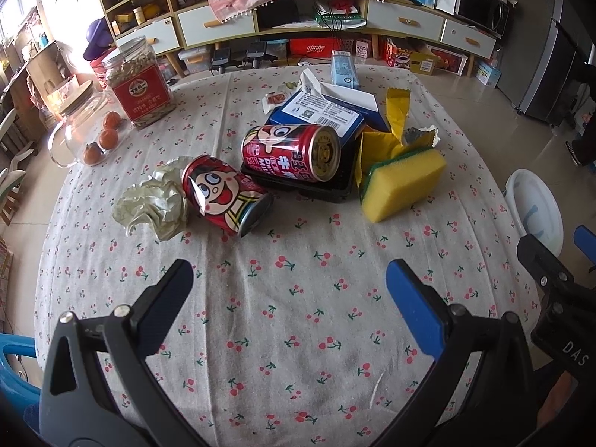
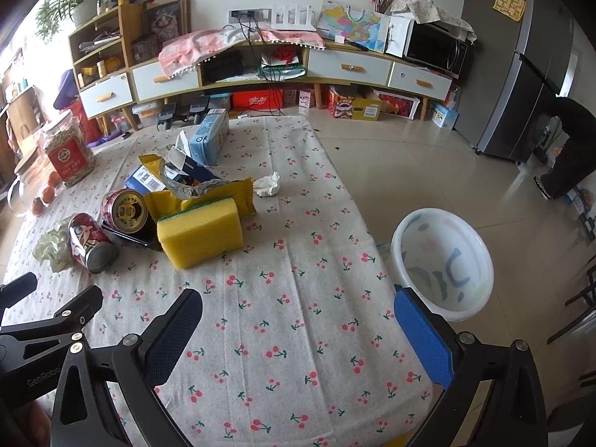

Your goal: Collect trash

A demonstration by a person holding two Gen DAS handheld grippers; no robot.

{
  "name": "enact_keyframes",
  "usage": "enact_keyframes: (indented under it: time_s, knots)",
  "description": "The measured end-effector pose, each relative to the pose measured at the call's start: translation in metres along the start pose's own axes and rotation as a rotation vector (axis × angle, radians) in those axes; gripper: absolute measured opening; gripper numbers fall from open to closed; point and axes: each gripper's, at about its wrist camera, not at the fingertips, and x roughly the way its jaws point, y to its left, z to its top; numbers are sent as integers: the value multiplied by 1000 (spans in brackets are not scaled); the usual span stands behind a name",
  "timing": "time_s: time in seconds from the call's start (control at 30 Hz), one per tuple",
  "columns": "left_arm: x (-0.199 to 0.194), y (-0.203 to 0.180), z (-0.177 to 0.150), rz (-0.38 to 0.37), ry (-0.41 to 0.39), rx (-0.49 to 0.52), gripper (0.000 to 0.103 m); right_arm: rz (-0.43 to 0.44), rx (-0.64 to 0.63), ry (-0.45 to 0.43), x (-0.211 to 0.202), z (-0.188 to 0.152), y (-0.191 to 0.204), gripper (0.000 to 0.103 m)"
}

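So the trash sits in a cluster at the middle of the table [image 1: 298, 335], well ahead of both your grippers. Nearest you lies a red can [image 1: 225, 195] on its side, touching a crumpled paper [image 1: 154, 201] on its far-left flank. A second can [image 1: 292, 151] rests on a black tray [image 1: 335, 186], just behind the first. Right of those is a yellow sponge [image 1: 402, 182], with a yellow wrapper [image 1: 395, 119] behind it, and a small white tissue wad [image 2: 266, 185] lies apart toward the table's right edge. A white basin [image 2: 443, 260] stands off the table on your right, likely the place for the trash.

Judge the cans as light, probably empty, thin-walled and smooth: they will roll and dent, so close across the round body at mid-length, jaws square to the axis, and squeeze gently. The paper and tissue are soft and nearly weightless; pinch deep into the bulk or they slip out. The wrapper is thin and crinkly, best taken at a raised fold. The sponge is squashy and forgiving, though it may not be trash at all.

Your left gripper [image 1: 290, 283] hovers over bare cloth with its fingers spread wide, holding nothing and touching nothing. Your right gripper [image 2: 298, 316] is likewise wide apart and empty, above the cloth near the table's right edge, the basin just beyond its right finger. Either span looks wide enough for a can's body.
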Motion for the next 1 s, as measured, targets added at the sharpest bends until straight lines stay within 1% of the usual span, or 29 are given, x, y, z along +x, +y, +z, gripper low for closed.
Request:
enact_keyframes:
  time_s: [0.2,1.0]
  knots:
    - [1,0,0,0,2,-1,103,13,-5,-2,0,0,1,103]
    - [4,0,-1,-15,13,-4,103,14,-11,-1,1,-1,2,103]
